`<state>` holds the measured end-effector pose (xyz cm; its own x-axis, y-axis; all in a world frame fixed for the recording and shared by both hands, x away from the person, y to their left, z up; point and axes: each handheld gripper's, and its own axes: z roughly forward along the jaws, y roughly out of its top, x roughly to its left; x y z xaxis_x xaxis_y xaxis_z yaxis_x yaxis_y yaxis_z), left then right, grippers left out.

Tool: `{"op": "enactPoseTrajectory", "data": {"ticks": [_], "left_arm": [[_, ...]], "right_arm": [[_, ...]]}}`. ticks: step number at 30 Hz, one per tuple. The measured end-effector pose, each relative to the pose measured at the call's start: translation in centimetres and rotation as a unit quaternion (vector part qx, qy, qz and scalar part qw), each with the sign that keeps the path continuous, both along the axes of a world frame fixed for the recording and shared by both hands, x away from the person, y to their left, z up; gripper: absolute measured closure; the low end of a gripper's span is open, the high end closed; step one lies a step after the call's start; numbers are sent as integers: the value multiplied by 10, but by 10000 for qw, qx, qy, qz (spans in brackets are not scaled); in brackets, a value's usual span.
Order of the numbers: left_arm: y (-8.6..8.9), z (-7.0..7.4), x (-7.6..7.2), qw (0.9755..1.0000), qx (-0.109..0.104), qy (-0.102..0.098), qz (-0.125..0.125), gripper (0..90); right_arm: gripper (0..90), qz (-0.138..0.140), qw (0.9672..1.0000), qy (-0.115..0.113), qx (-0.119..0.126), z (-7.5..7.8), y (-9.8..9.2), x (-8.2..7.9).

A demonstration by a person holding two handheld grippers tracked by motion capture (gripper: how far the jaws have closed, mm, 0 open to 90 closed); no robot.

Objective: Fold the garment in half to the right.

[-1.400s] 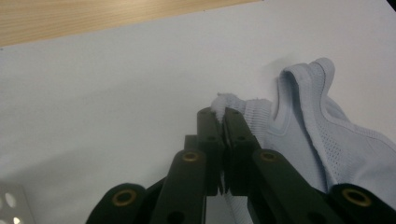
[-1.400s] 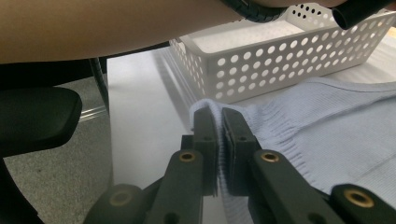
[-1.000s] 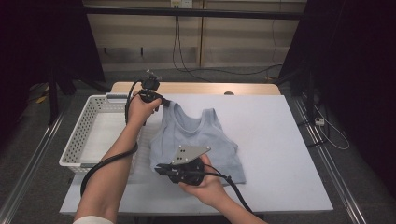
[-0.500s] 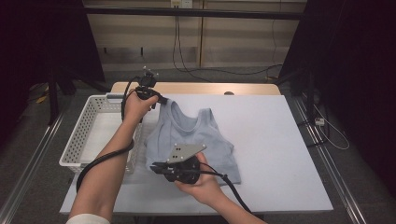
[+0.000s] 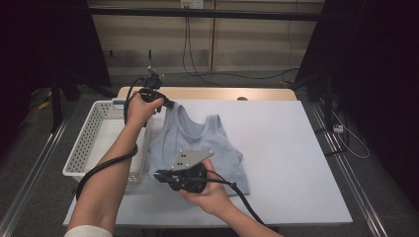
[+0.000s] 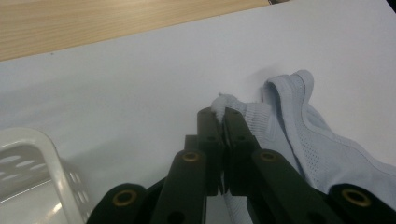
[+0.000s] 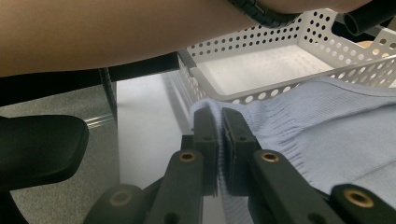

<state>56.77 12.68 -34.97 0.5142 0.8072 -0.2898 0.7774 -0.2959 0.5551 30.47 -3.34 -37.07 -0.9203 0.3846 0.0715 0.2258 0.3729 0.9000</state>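
A light blue tank top [image 5: 210,143] lies on the white table [image 5: 286,148], its left side pulled up off the surface. At the far left corner my left gripper [image 5: 169,104] is shut on a shoulder strap [image 6: 225,101], and the mesh fabric [image 6: 327,149] trails away from its tips [image 6: 223,114]. Closer to the table's front, my right gripper [image 5: 159,175] is shut on the ribbed hem [image 7: 280,126] at the garment's near left corner. The cloth is pinched between its pads [image 7: 219,116].
A white perforated basket [image 5: 81,148] stands at the table's left edge, right beside the garment; its wall [image 7: 261,60] is close behind my right gripper. A wooden strip [image 5: 207,93] runs along the far edge. The left forearm [image 5: 113,168] crosses over the basket.
Both grippers have drifted slightly to the left, keeping their hold on the tank top. Its left edge has shifted with them toward the basket.
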Motion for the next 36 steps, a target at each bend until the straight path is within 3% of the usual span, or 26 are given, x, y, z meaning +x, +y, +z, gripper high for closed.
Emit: {"op": "enactPoseTrajectory", "data": {"ticks": [36], "left_arm": [[12, 10, 7, 10000, -1, -42, -13, 875]], "right_arm": [[864, 47, 9999, 68, 100, 0, 16, 9]]}}
